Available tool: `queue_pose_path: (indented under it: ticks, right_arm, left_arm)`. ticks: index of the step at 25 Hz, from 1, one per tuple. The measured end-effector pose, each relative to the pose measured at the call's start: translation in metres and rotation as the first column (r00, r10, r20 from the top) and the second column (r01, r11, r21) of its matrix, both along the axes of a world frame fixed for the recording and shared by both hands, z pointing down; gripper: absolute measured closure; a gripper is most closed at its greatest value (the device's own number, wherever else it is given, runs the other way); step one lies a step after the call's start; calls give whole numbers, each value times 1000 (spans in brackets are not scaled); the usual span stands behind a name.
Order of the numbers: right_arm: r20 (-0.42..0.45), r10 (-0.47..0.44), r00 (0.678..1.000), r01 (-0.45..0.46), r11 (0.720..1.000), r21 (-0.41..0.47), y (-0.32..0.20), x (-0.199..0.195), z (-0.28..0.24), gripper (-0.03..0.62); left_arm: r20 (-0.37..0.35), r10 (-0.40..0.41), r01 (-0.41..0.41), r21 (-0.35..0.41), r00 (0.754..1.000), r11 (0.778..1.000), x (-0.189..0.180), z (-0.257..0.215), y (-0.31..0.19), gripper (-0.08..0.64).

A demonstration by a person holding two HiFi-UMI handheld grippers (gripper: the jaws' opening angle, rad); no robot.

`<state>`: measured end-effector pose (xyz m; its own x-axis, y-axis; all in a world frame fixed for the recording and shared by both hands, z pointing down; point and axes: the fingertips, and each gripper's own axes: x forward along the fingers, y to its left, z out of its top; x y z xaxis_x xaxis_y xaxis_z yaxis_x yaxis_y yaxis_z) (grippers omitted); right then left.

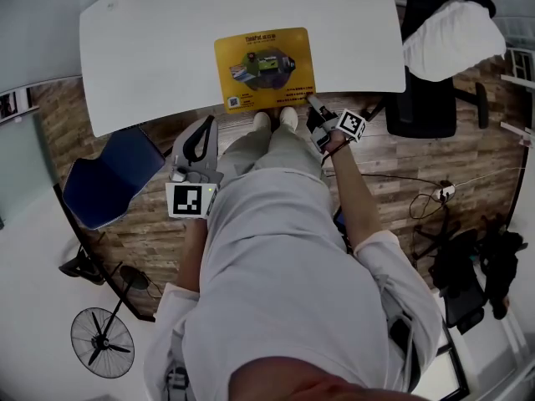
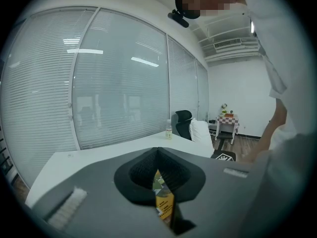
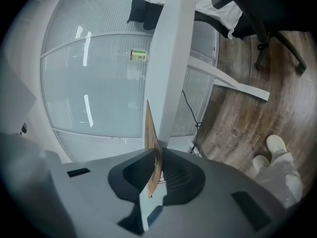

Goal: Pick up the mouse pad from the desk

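Observation:
A yellow mouse pad [image 1: 264,67] with printed pictures lies flat on the white desk [image 1: 167,48], at its near edge. My right gripper [image 1: 311,107] is at the pad's near right corner, rolled on its side and shut on it. In the right gripper view the thin pad [image 3: 151,133] runs edge-on between the pressed jaws of the right gripper [image 3: 157,175]. My left gripper [image 1: 207,128] hovers just short of the desk's near edge, left of the pad, jaws together and holding nothing. In the left gripper view only a sliver of the pad [image 2: 163,200] shows beyond the tips.
A small bottle [image 2: 169,129] stands at the desk's far right end. A black office chair draped with white cloth [image 1: 435,57] is to the right, and a blue chair [image 1: 109,178] to the left. A floor fan [image 1: 102,341] and cables [image 1: 435,192] are on the wood floor.

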<state>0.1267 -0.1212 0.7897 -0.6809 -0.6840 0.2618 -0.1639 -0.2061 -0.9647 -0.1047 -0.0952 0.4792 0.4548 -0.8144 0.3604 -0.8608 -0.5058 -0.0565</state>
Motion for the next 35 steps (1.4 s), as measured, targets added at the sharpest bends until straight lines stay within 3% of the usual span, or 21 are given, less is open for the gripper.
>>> queue_pose_path:
  ticks: [4, 14, 20, 29, 35]
  right_arm:
    - [15, -9, 1000, 8, 999, 38, -4, -2, -5, 578]
    - [-11, -53, 999, 54, 994, 98, -5, -5, -26, 580]
    - [-70, -87, 994, 100, 975, 198, -11, -14, -56, 580]
    - [-89, -133, 987, 156, 920, 359, -21, -35, -111, 580]
    - [-102, -157, 982, 187, 869, 459, -25, -48, -146, 580]
  left_arm:
    - [10, 1, 0, -7, 1000, 1000, -3, 3, 0, 563]
    - [6, 12, -12, -4, 1000, 1000, -2, 4, -5, 563]
    - [-48, 15, -13, 33, 999, 999, 4, -7, -12, 563]
    - [-82, 23, -17, 66, 996, 998, 5, -17, -13, 563]
    - [-110, -3, 14, 100, 994, 995, 0, -34, -13, 563]
